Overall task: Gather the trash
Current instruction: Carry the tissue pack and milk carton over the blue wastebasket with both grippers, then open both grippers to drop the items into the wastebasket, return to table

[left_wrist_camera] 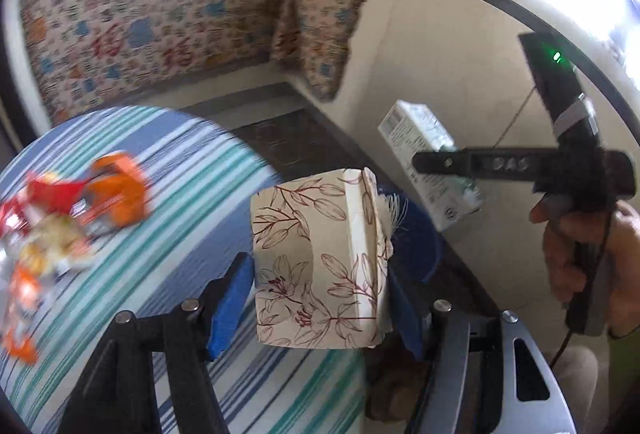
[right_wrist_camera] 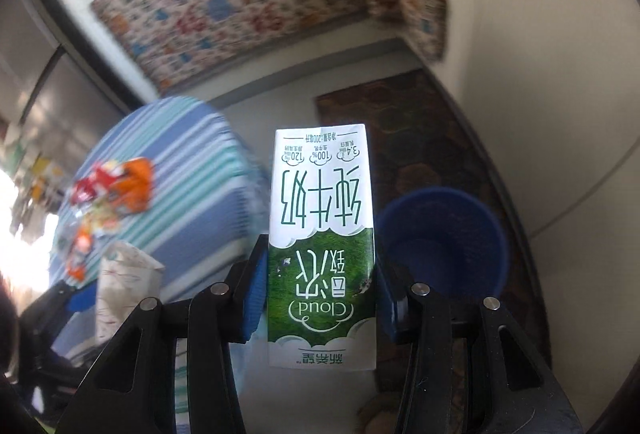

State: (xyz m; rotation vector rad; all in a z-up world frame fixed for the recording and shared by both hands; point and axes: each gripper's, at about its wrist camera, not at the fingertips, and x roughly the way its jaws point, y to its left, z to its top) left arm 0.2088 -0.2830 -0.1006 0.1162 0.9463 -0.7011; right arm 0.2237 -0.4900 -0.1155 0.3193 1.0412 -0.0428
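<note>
Floral-print paper carton (left_wrist_camera: 320, 266), cream with maroon flowers, clamped in left gripper (left_wrist_camera: 320, 302) over table edge, green-and-white milk carton (right_wrist_camera: 322, 246) held upside down in right gripper (right_wrist_camera: 320, 298), blue bin (right_wrist_camera: 444, 238) beside it on floor, contents indiscernible, loose wrappers (left_wrist_camera: 60, 226) on striped tablecloth (left_wrist_camera: 180, 170).

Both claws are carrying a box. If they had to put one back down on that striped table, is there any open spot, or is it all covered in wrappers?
The wrappers crowd the table's far left side. Bare cloth lies between that pile and the edge nearest the blue bin. The bin looks empty inside. The left gripper holds the flowered box; the right gripper holds the milk carton.
</note>
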